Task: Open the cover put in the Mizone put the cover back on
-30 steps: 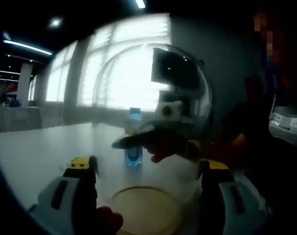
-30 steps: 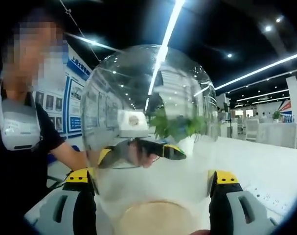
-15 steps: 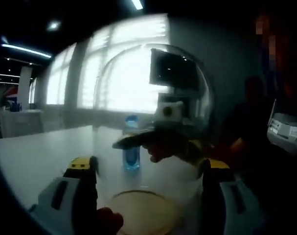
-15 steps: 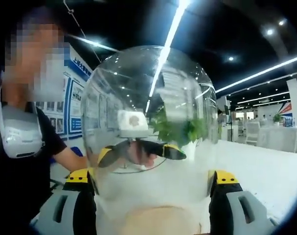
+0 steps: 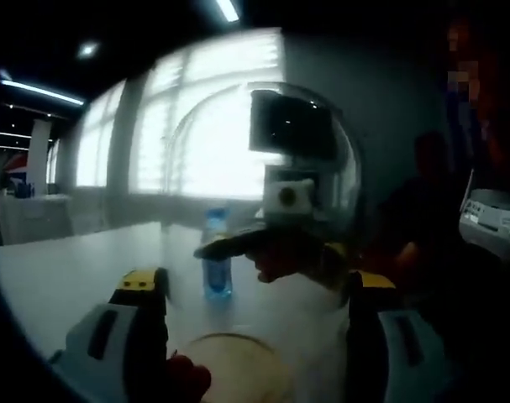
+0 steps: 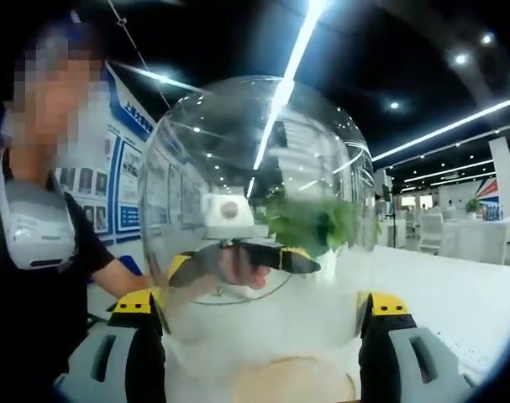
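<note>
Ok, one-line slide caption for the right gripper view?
Clear dome cover held between both grippers above the round wooden base, plant behind it.

The cover point(image 6: 259, 227) was a clear, dome-shaped shell with a rounded top, held upright between both sets of tongs and raised off the surface point(image 5: 61, 269); light strips and windows reflected on its wall. Under it, a round pale base disc point(image 6: 292, 379) lay flat on the surface, seen in both gripper views just ahead of the jaws. The Mizone point(image 5: 216, 254), a small blue bottle with a blue cap, stood upright on the surface beyond the cover, seen through the dome in the left gripper view, apart from the disc.
</note>
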`<state>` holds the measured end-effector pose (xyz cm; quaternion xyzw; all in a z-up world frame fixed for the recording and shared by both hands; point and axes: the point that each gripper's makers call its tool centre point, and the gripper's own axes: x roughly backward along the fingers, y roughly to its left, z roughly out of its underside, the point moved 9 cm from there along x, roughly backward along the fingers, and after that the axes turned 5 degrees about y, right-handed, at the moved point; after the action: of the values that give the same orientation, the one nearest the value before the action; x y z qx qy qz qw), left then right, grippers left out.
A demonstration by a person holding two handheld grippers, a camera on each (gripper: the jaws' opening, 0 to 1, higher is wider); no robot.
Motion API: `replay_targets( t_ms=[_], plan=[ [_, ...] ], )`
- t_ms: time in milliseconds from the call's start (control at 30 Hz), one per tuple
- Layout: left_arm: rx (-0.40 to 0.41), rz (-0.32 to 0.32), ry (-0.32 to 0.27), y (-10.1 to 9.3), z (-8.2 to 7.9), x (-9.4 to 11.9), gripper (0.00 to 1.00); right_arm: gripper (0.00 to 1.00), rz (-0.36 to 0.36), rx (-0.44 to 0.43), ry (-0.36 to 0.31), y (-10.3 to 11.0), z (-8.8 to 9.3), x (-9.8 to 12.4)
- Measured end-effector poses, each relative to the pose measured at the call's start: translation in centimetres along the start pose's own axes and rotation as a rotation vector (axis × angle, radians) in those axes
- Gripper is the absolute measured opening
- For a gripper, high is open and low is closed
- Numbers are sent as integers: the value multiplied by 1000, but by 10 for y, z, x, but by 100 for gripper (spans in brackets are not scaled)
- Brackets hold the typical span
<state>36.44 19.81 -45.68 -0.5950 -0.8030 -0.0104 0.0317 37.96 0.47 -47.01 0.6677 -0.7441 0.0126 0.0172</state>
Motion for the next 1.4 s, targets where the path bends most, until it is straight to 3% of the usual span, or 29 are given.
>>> replay_targets(
  t_ms=[100, 500, 800, 1400],
  plan=[
    [15, -9, -23, -5, 0, 2, 73, 90, -6, -16, -15, 6, -2, 1],
    [24, -25, 29, -39, 10, 14, 73, 90, -30, -27, 41, 38, 8, -1],
    [48, -48, 14, -71, 20, 22, 73, 90, -51, -29, 56, 65, 10, 1],
    [53, -93, 16, -125, 31, 33, 75, 90, -69, -14, 43, 115, 21, 8]
  ],
)
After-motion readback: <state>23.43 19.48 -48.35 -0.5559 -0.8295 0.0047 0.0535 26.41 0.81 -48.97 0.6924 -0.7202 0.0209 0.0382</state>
